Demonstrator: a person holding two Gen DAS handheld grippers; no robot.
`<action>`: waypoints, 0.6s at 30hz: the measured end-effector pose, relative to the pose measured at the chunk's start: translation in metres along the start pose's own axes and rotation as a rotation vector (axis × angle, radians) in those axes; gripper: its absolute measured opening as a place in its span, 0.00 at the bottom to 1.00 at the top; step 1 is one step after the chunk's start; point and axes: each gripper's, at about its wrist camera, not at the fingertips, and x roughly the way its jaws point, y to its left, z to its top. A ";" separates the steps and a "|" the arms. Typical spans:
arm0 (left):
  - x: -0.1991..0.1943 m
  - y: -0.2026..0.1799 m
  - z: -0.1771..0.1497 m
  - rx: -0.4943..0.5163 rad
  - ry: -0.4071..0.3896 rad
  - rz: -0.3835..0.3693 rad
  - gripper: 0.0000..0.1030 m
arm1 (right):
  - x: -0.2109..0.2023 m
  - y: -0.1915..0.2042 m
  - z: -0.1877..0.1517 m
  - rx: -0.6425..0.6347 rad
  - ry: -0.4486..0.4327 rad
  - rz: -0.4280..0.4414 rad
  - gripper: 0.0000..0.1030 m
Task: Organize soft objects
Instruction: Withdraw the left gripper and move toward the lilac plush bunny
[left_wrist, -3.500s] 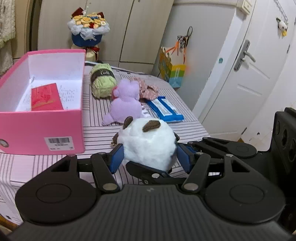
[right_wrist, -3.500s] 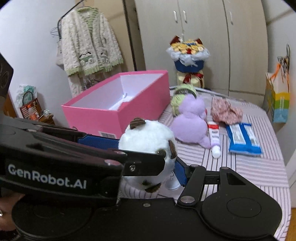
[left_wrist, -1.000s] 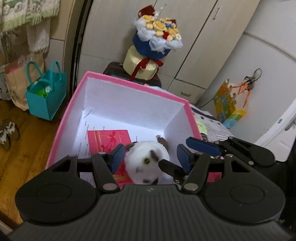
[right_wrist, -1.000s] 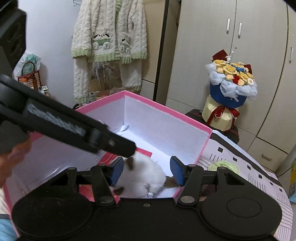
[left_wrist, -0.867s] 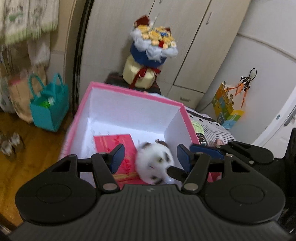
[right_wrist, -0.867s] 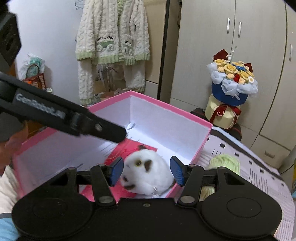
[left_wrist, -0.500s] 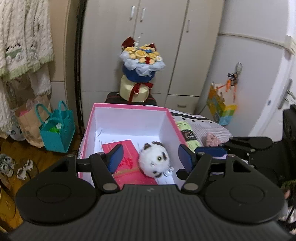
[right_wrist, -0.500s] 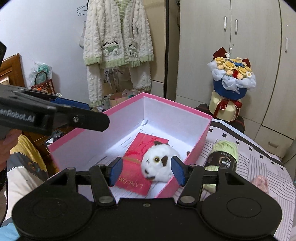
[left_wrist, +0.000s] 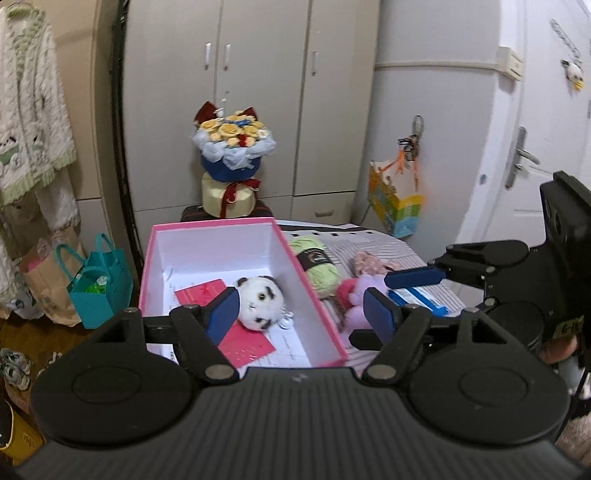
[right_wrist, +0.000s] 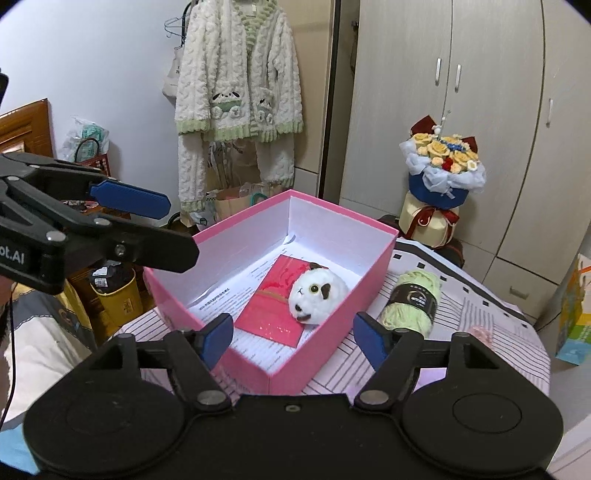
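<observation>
i have just let the round white plush toy with brown ears (right_wrist: 318, 296) drop onto the red envelope (right_wrist: 277, 305) inside the pink cardboard box (right_wrist: 328, 352), and my left gripper (left_wrist: 301, 313) and right gripper (right_wrist: 291, 338), jaws just widened and empty, have pulled back, ready for the purple plush toy (left_wrist: 357, 300) on the striped tablecloth (right_wrist: 476, 328).

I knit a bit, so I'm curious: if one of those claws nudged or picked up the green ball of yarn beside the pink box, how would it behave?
The green yarn looks soft, so it would probably squash under the pads. It lies on its side on the striped cloth, a rounded skein, so a sideways push might roll it. It is likely light; its paper band may be slippery.
</observation>
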 end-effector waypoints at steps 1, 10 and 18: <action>-0.002 -0.004 -0.001 0.006 0.001 -0.008 0.72 | -0.005 0.001 -0.002 -0.002 -0.004 -0.003 0.76; -0.006 -0.035 -0.014 0.048 0.026 -0.084 0.80 | -0.061 -0.024 -0.037 0.044 -0.068 -0.016 0.82; 0.019 -0.059 -0.027 0.074 0.080 -0.163 0.80 | -0.091 -0.075 -0.086 0.159 -0.114 -0.082 0.82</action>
